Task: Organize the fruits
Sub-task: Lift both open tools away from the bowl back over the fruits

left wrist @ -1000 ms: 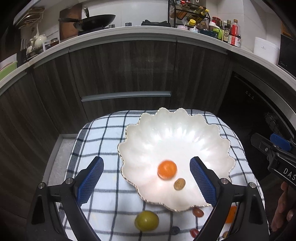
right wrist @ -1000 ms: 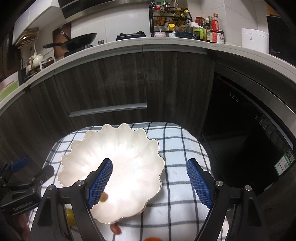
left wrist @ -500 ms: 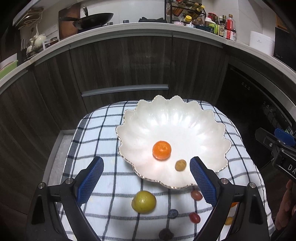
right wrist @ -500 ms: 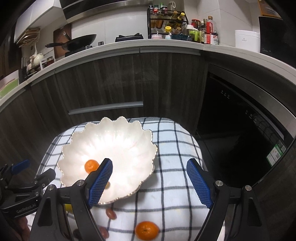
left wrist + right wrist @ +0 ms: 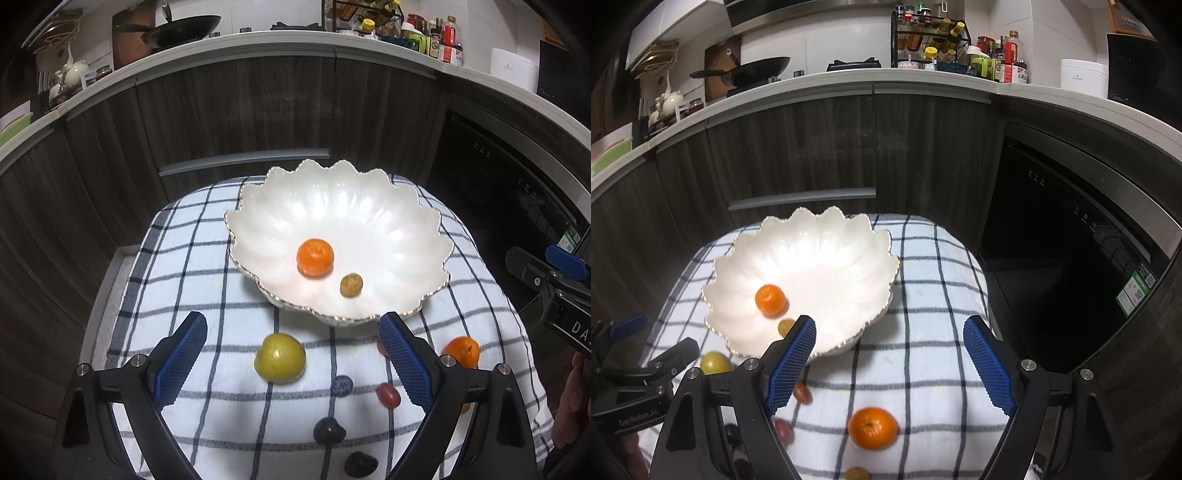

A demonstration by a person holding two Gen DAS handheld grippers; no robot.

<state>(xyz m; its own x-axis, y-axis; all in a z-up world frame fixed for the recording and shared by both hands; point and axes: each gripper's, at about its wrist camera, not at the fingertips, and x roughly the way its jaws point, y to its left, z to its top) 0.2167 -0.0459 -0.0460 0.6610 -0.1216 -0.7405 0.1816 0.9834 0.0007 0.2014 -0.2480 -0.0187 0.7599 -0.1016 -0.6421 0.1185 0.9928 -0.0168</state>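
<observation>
- Bowl point(image 5: 424, 221) holds 2 fruits: 1 orange point(image 5: 315, 257) and 1 small brown fruit point(image 5: 351, 284).
- Remaining on the checked cloth point(image 5: 207, 258): green fruit point(image 5: 280, 357), second orange point(image 5: 873, 428), several grapes point(image 5: 388, 394).
- Left gripper point(image 5: 291, 362) and right gripper point(image 5: 888, 360): both spread wide, empty.
- Progress estimate: early; most fruit is unsorted.

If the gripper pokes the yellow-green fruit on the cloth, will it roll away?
Probably a little. The yellow-green fruit looks round and smooth, so a side push should roll it. The checkered cloth looks soft, which likely slows it. The left hand-held gripper stands open around it, so closing evenly may hold it.
</observation>
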